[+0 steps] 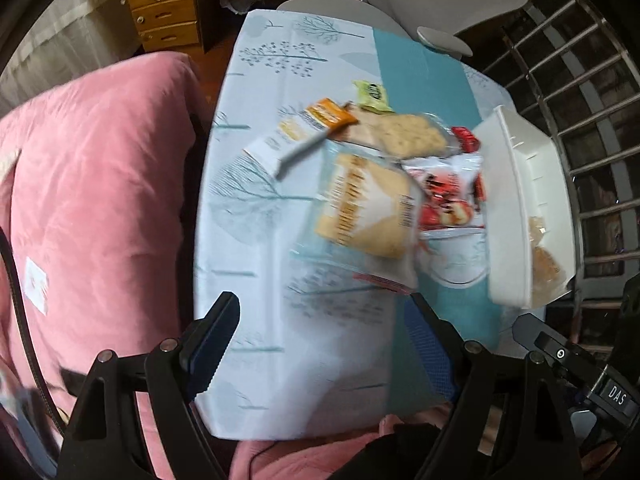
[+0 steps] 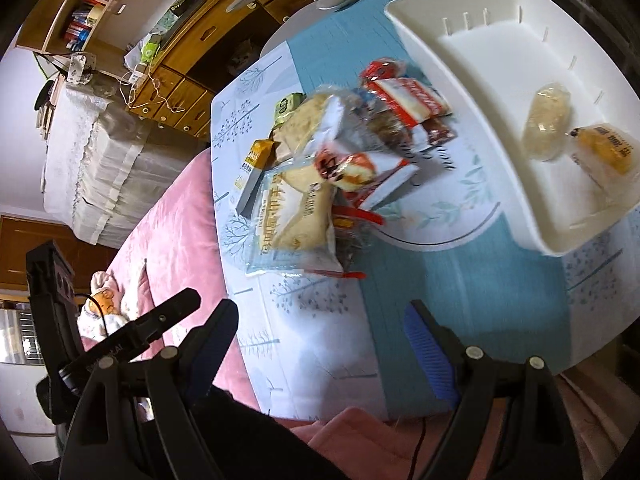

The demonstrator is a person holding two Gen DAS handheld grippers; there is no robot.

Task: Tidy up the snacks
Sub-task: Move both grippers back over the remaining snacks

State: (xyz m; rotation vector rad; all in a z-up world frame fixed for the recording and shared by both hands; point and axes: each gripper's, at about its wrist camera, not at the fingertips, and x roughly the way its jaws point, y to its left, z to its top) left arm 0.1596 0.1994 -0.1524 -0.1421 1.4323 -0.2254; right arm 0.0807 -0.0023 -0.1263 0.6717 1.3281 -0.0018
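Right wrist view shows the job plainly: a heap of packaged snacks (image 2: 332, 160) lies mid-frame on the tree-print tablecloth (image 2: 312, 320), and the white plastic bin (image 2: 472, 92) fills the upper right, touching nothing in the heap. Two items are already in the bin, a clear-wrapped pastry (image 2: 546, 120) and an orange-labelled bun packet (image 2: 608, 152), lying side by side at its right end.

The next pick, I'd judge, is the big bread packet (image 2: 292, 216) on the near edge of the pile. It's soft and crinkly (the wrapper will slide), so come in low, pinch the sealed end rather than the loaf, and lift clear before swinging over the bin wall.

The right gripper (image 2: 320, 336) hangs above bare cloth at the bottom of the frame, jaws spread wide, holding nothing and touching nothing.

In the left wrist view the left gripper (image 1: 324, 340) is likewise spread wide and empty at lower centre, with the bread packet (image 1: 368, 208) ahead of it and the bin (image 1: 516, 200) at the right edge.
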